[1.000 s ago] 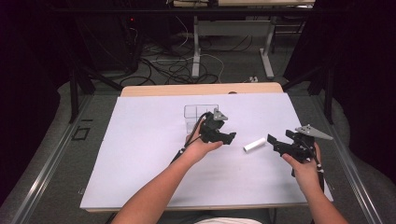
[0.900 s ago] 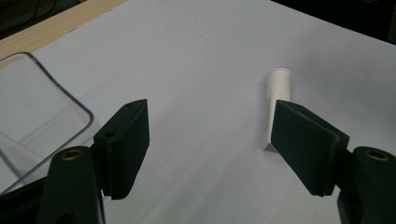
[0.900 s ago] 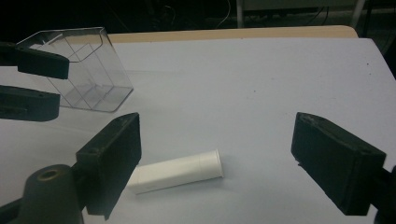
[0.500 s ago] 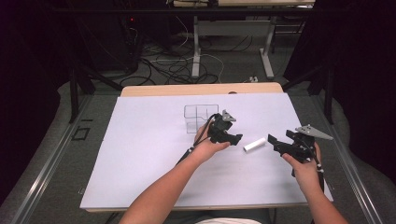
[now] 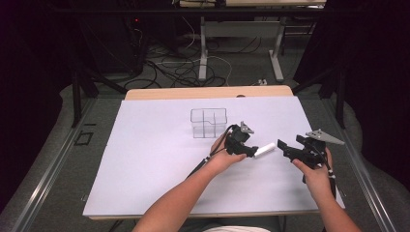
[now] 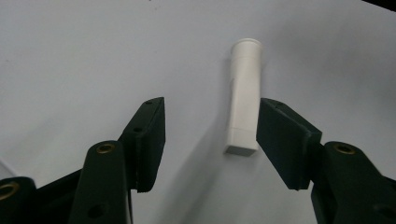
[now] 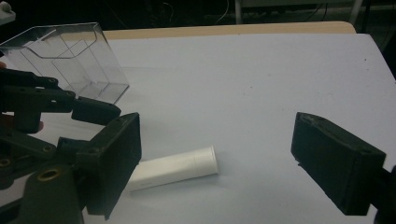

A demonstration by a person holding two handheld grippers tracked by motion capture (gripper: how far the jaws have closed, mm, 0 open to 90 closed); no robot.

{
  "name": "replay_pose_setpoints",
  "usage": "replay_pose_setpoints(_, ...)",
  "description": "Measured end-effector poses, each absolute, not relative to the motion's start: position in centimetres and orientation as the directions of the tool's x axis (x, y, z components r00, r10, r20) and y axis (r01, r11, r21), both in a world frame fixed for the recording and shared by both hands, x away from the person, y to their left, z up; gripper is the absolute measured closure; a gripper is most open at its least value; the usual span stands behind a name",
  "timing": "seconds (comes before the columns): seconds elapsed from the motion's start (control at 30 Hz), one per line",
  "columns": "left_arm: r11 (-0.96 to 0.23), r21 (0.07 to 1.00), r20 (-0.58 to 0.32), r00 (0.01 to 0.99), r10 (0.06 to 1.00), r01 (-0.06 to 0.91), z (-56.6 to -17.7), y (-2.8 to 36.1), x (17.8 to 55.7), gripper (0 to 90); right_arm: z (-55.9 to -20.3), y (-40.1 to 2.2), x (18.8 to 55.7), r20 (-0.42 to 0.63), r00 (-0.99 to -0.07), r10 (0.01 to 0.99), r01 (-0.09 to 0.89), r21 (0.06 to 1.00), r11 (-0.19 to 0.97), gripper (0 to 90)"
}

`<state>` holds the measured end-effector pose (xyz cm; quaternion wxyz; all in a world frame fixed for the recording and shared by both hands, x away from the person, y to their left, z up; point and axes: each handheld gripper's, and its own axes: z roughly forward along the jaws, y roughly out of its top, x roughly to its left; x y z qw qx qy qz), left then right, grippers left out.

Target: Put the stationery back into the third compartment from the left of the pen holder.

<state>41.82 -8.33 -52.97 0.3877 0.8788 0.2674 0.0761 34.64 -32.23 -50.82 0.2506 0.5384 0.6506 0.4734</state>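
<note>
A white tube (image 5: 265, 150) lies on its side on the white table (image 5: 145, 164). My left gripper (image 5: 251, 152) is low over the tube's near end. In the left gripper view the tube (image 6: 245, 93) lies between the jaws, close against the right one and well apart from the left one. The jaws have just been closing, but they do not clamp the tube, so my left gripper (image 6: 211, 112) is open. My right gripper (image 5: 286, 150) hovers just right of the tube, open and holding nothing. The right gripper view shows the tube (image 7: 177, 167) ahead of my right gripper (image 7: 217, 126).
A clear plastic box (image 5: 209, 122) with compartments stands on the table behind the left gripper; it appears as the clear box (image 7: 70, 56) at the upper left of the right gripper view. Beyond the table's far wooden edge (image 5: 208, 92) lie cables and desk legs on the floor.
My left gripper has moved right and down from beside the clear box to the tube, and its jaws have narrowed around the tube's end. The right gripper has stayed put.
</note>
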Motion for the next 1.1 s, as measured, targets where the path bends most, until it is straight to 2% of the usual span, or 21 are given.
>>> replay_pose_setpoints(0.37,-0.596,0.695,-0.074,0.864,0.497,0.402,-54.4,-9.8,41.1,48.2,-51.0,-32.2,34.7,0.179,-0.302,0.936,0.453,0.891,-0.023,15.6)
replay_pose_setpoints(0.73,-0.624,0.675,-0.068,0.875,0.480,0.395,-55.2,-10.4,40.8,61.7,-51.0,-32.2,34.7,0.191,-0.302,0.934,0.473,0.880,-0.027,15.7)
replay_pose_setpoints(0.8,-0.634,0.668,-0.060,0.877,0.476,0.390,-55.2,-10.4,40.7,64.5,-51.2,-32.1,34.9,0.187,-0.298,0.936,0.443,0.896,-0.038,15.6)
replay_pose_setpoints(0.9,-0.640,0.664,-0.053,0.879,0.475,0.386,-55.2,-10.4,40.7,69.6,-51.1,-32.2,34.7,0.193,-0.305,0.933,0.468,0.883,-0.029,15.7)
replay_pose_setpoints(1.1,-0.627,0.674,-0.059,0.874,0.482,0.391,-55.4,-10.4,40.6,70.6,-51.1,-32.2,34.8,0.186,-0.306,0.934,0.466,0.885,-0.024,15.6)
